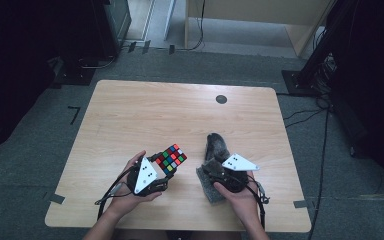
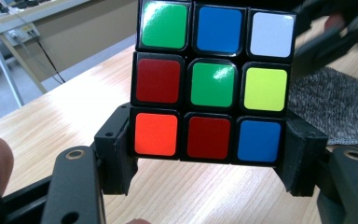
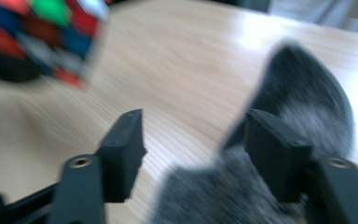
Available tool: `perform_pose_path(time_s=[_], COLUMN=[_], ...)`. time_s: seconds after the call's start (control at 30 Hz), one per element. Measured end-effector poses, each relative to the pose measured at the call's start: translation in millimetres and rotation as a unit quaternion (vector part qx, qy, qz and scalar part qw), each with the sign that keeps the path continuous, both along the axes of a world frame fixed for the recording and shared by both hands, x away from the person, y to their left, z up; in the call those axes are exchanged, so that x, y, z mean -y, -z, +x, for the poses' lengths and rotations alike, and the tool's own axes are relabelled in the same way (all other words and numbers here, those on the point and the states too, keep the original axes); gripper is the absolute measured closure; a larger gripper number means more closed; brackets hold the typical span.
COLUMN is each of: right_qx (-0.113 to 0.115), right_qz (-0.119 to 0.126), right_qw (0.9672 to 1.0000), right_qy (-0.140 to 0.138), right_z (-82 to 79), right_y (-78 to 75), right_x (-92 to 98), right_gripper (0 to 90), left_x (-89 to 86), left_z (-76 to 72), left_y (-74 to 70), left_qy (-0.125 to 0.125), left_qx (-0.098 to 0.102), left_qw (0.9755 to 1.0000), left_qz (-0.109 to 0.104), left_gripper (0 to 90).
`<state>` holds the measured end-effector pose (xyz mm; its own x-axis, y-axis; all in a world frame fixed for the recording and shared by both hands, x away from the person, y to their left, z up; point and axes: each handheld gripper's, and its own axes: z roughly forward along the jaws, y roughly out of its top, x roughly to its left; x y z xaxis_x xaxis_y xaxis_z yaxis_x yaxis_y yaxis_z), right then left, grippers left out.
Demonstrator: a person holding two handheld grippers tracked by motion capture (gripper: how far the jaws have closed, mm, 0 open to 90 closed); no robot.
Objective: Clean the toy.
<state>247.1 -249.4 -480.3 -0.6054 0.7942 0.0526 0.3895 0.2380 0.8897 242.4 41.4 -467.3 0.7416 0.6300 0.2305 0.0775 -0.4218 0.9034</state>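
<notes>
Two jobs are split here — the left gripper point(image 2: 209, 154) clamps the puzzle cube point(image 1: 171, 159) just left of the grey cloth point(image 1: 215, 167) on the table point(image 1: 130, 115), while the right gripper point(image 3: 196, 140), jaws apart over that cloth, probably must next close on it — presumably for wiping the cube.

The person's two forearms are coming in from the near edge of the table, each hand wrapping the body of a gripper from behind. The left hand point(image 1: 130, 185) is angling the left gripper point(image 1: 166, 161) forward and toward the right, its jaws pressing closed on a held cube. The right hand point(image 1: 237, 192) is pointing the right gripper point(image 3: 193, 140) forward and slightly down, its jaws standing parted with nothing clamped between the pads. The two hands are sitting near each other, not touching
</notes>
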Motion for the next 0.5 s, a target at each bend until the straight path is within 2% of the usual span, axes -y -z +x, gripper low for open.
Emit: perform_pose_path(time_s=[0.03, 0.07, 0.17, 0.23, 0.3, 0.37, 0.43, 0.5], right_qx=[0.003, 0.006, 0.009, 0.009, 0.01, 0.007, -0.002, 0.003], right_qz=[-0.03, -0.044, -0.057, -0.084, -0.099, -0.089, -0.058, -0.038], right_qw=[0.9995, 0.9989, 0.9979, 0.9959, 0.9944, 0.9953, 0.9975, 0.9981], right_qy=[0.009, 0.016, 0.03, 0.033, 0.035, 0.038, 0.04, 0.048], right_z=[0.7, 0.9, 3.2, 5.2, 5.4, 3.9, 0.2, -2.9], right_y=[5.8, 8.5, 12.2, 14.1, 16.7, 15.5, 9.0, 2.4], right_x=[-0.8, -1.0, 2.2, 2.9, 4.9, 8.1, 13.1, 17.1], right_gripper=[43.8, 44.7, 51.9, 53.9, 62.9, 72.1, 81.3, 86.3], left_x=[0.2, 0.5, 0.5, 0.5, 0.3, -0.2, -0.9, -1.5], left_z=[-0.1, -0.3, -0.8, -1.0, -1.4, -1.7, -1.5, -1.0], left_y=[0.2, 0.3, 0.1, -0.1, -0.6, -1.4, -1.8, -1.9], left_qy=[0.001, 0.002, 0.003, 0.004, 0.005, 0.005, 0.005, 0.004], left_qx=[0.0, 0.001, 0.002, 0.004, 0.004, 0.005, 0.006, 0.005], left_qw=[1.0, 1.0, 1.0, 1.0, 1.0, 1.0, 0.9999, 1.0], left_qz=[0.0, 0.0, 0.001, -0.001, -0.003, -0.006, -0.007, -0.007], left_gripper=[33.6, 33.6, 33.6, 33.6, 33.6, 33.6, 33.7, 33.7])
